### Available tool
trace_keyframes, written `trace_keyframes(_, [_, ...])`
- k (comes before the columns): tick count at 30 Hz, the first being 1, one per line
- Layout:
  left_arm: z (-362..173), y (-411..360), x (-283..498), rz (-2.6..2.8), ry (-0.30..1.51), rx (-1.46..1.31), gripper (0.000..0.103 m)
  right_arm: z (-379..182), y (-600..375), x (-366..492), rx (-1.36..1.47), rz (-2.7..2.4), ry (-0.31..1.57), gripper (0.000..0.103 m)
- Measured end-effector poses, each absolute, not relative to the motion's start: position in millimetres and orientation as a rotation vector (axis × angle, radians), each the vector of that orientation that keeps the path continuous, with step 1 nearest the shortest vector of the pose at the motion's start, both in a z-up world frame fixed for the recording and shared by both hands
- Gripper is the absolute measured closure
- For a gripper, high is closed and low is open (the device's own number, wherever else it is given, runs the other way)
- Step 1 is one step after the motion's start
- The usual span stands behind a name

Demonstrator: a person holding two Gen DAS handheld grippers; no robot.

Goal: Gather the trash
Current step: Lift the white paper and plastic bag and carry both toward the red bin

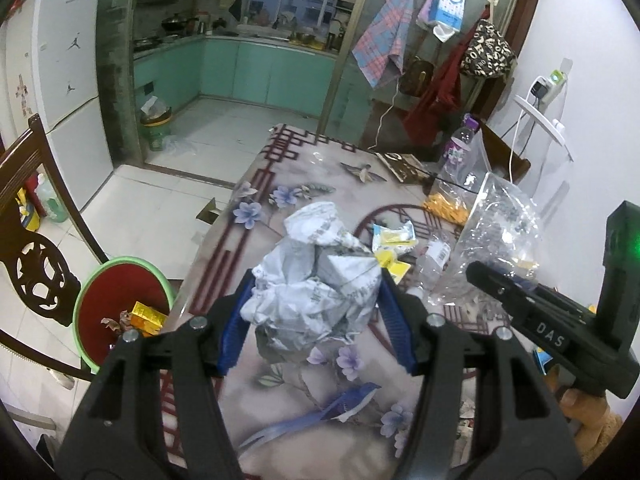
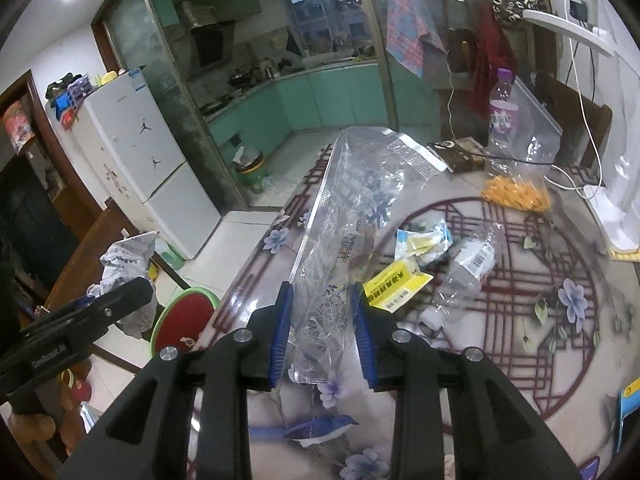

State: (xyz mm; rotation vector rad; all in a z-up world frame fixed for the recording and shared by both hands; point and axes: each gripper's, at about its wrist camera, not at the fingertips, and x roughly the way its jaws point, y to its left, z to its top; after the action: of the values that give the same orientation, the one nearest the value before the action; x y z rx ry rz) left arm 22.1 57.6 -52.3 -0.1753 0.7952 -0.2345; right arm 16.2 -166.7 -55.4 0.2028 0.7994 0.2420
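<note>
Here, left gripper [image 1: 316, 300] stood about half open around crumpled paper wad [image 1: 316, 280], blue pads pressing its sides, wad lifted clear of table [image 1: 280, 400] near left edge. Right gripper [image 2: 322, 332] narrower, pinching clear plastic bag [image 2: 352, 208], which stood up from jaws above table. I noted red bin [image 1: 120, 300] on floor just beside table's left edge, yellow carton inside. Left on table toward middle: yellow wrapper [image 2: 396, 284], crushed bottle [image 2: 460, 276], small white packet [image 2: 424, 240].
</note>
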Motion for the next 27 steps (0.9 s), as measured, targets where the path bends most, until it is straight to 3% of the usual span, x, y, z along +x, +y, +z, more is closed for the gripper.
trace_keyframes(27, [-54, 92, 39, -0.215, 0.794, -0.179, 0.046, -57, -120, 33, 0.16, 0.262, 0.805, 0.074])
